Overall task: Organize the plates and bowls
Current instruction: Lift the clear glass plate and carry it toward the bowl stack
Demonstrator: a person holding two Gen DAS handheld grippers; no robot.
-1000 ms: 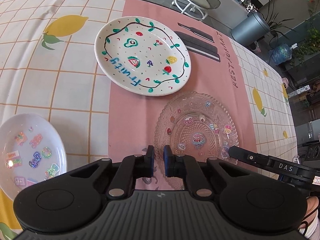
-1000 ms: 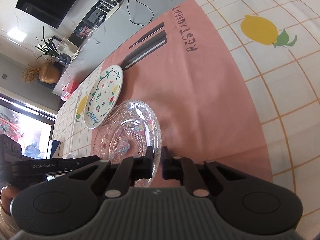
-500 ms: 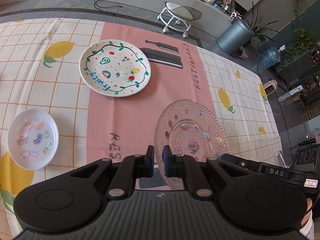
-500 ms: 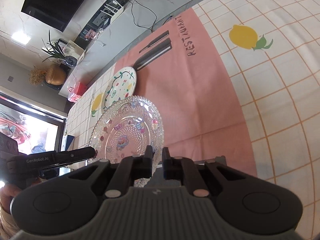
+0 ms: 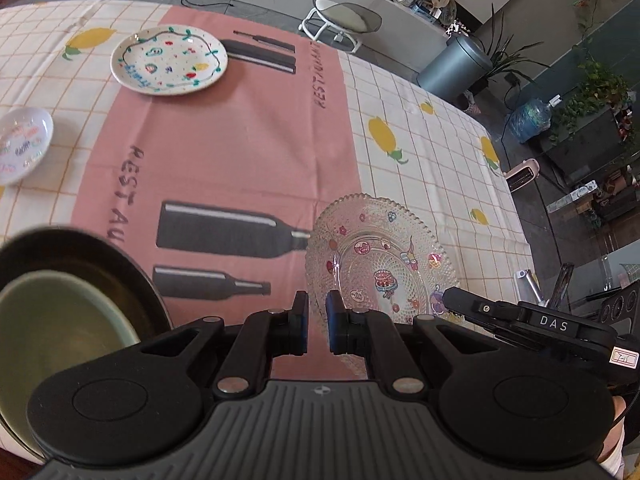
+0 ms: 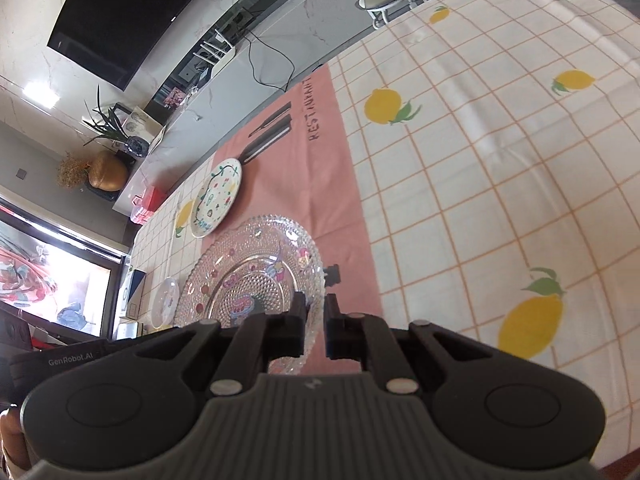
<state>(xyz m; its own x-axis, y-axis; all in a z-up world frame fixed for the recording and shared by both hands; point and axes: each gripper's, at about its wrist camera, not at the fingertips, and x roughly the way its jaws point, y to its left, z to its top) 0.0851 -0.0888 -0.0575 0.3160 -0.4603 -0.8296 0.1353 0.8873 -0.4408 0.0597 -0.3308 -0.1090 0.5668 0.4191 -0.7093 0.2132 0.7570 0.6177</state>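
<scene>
A clear glass plate (image 5: 384, 264) with cartoon stickers is held up over the table, tilted; it also shows in the right wrist view (image 6: 252, 276). My left gripper (image 5: 317, 312) is shut on its near rim. My right gripper (image 6: 316, 312) is shut on its opposite rim. A white "Fruity" plate (image 5: 169, 61) lies far left on the pink cloth and shows in the right wrist view (image 6: 216, 196). A small clear dish (image 5: 22, 144) with stickers lies at the left edge. A green bowl (image 5: 52, 340) sits inside a dark bowl (image 5: 100, 256) at the near left.
The table (image 5: 432, 148) wears a checked lemon cloth with a pink centre strip. Beyond its far edge stand a white stool (image 5: 344, 20) and a grey bin (image 5: 454, 64). The other gripper's body (image 5: 532, 324) is at the right.
Both grippers have lifted the glass plate and carried it back toward the table's near side. The Fruity plate and small dish look farther away. The stacked bowls have come into view.
</scene>
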